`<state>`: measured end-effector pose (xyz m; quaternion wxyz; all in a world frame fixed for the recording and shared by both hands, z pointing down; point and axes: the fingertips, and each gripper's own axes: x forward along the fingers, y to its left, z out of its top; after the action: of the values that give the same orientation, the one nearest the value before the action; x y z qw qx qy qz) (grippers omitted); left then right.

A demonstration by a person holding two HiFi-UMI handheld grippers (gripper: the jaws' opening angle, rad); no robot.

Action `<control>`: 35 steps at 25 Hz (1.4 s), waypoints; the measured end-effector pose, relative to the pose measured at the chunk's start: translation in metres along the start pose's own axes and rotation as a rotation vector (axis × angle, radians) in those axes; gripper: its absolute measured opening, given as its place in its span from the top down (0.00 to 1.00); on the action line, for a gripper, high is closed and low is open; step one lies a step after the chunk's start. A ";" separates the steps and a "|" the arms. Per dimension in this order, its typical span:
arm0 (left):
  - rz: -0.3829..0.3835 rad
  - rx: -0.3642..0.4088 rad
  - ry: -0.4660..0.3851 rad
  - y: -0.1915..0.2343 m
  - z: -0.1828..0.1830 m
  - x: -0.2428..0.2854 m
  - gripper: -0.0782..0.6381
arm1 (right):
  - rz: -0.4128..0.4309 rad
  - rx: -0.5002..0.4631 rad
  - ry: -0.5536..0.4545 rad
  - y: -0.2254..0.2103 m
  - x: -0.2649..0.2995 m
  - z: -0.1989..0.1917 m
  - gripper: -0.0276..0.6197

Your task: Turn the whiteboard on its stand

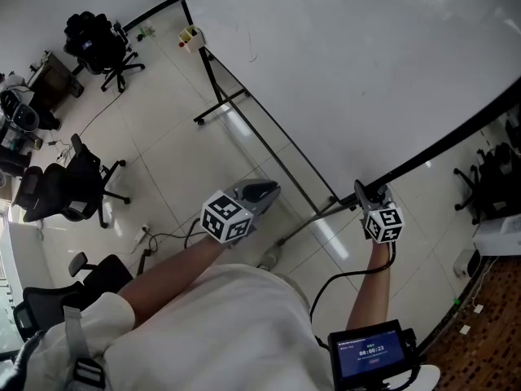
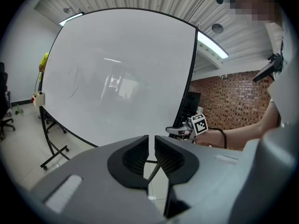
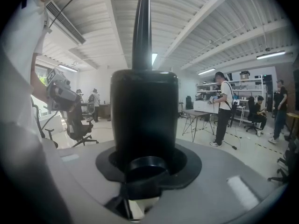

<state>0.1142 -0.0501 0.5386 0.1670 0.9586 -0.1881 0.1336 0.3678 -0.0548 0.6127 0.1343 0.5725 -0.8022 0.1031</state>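
The whiteboard (image 1: pixel 350 63) is shown mounted on its black stand (image 1: pixel 218 98) and tilted, so that in the head view its white face fills the upper right, bounded by a black frame (image 1: pixel 440 147) that runs down to the lower corner. That corner is gripped by the right gripper (image 1: pixel 364 192): in the right gripper view the thick black frame is seen standing upright between the fingers, which are closed against it, with the board's thin edge rising above. The left gripper (image 1: pixel 262 191) is held in the air beside the board's lower edge, apart from it and well clear of the tiled floor (image 1: pixel 163 161). In the left gripper view its fingers (image 2: pixel 135 155) are brought together to a narrow slit, with nothing held between them, and the board's face is seen ahead with a brick wall (image 2: pixel 229 104) behind it to the right. A small pale box (image 1: pixel 190 37) is fixed at the far corner of the stand. Black office chairs (image 1: pixel 72 187) are placed on the floor to the left of the stand, well apart from it. In the right gripper view, people (image 3: pixel 223 108) are seen standing and sitting near a desk (image 3: pixel 196 112) in the background. A small lit screen (image 1: pixel 370 353) is visible at the bottom edge of the head view, below the right forearm.
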 end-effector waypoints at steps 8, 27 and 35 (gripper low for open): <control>0.005 0.005 0.010 0.009 0.001 0.001 0.81 | -0.004 0.015 0.002 -0.002 -0.010 -0.013 0.73; -0.069 0.054 0.018 -0.009 0.025 0.058 0.81 | -0.003 0.014 -0.005 -0.037 -0.037 -0.021 0.73; -0.116 0.068 0.039 -0.028 0.024 0.080 0.81 | 0.003 0.021 0.000 -0.050 -0.057 -0.027 0.73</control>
<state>0.2024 -0.0597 0.5343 0.1454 0.9702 -0.1242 0.1487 0.4351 -0.0112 0.6200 0.1282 0.5725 -0.8021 0.1120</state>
